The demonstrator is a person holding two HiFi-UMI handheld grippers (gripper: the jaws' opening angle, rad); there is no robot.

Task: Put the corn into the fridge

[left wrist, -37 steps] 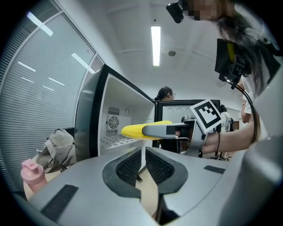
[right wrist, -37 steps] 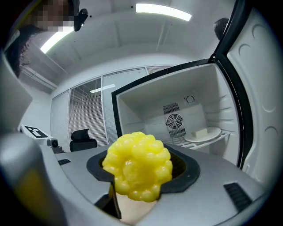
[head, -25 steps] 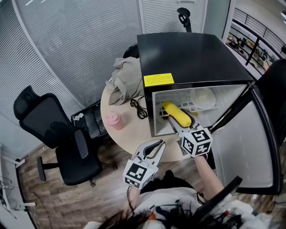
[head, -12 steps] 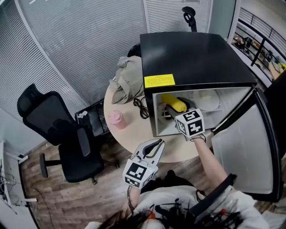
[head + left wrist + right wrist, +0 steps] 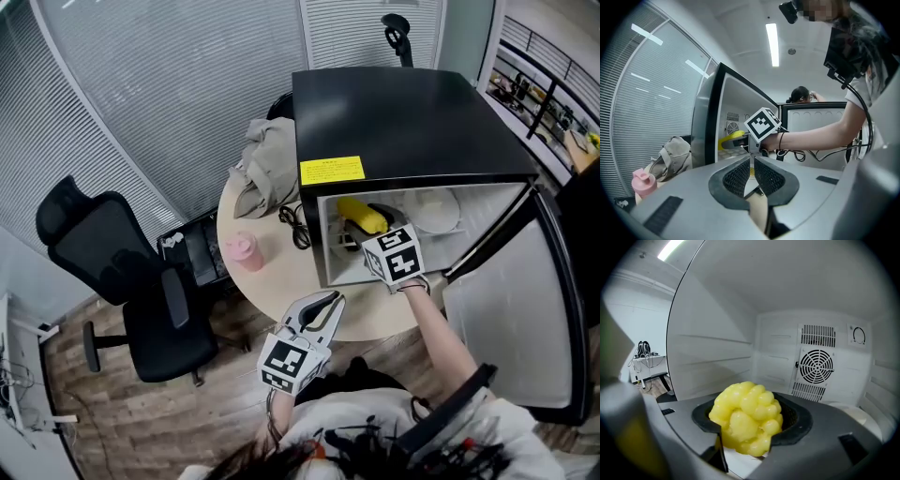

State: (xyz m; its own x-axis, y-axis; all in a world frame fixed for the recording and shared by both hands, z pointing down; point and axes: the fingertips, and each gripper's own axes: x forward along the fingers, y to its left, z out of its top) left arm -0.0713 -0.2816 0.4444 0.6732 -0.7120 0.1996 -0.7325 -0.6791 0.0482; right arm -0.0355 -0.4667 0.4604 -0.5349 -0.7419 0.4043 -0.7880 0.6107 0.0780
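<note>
The right hand-held gripper (image 5: pixel 354 238) reaches into the open fridge (image 5: pixel 403 112), and its marker cube covers most of its jaws in the head view. The right gripper view shows them clamped on the corn (image 5: pixel 746 416), one jaw on each side. Only the knobbly near end of the cob shows there; its length runs away from the camera, hidden behind that end. From the head view the corn (image 5: pixel 361 214) lies inside the upper left of the fridge, partly covered by the hand-held gripper. Whether it touches the shelf under it cannot be told.

On the back wall of the fridge a round fan grille (image 5: pixel 816 365) and a small dial (image 5: pixel 858 336) show clearly. A pale round shape (image 5: pixel 433 208) sits deeper to the right, too washed out to name. The fridge door (image 5: pixel 511 309) swings wide, cut off at the picture's right edge.

The left hand-held gripper (image 5: pixel 319 309) hangs outside, low in front of the round counter (image 5: pixel 272 277). Its jaws are drawn together to a sliver, with nothing between them (image 5: pixel 752 171). A pink cup (image 5: pixel 242 250), a crumpled beige bag (image 5: pixel 262 173) and a dark cable (image 5: pixel 292 225) sit on the counter beside the fridge.
</note>
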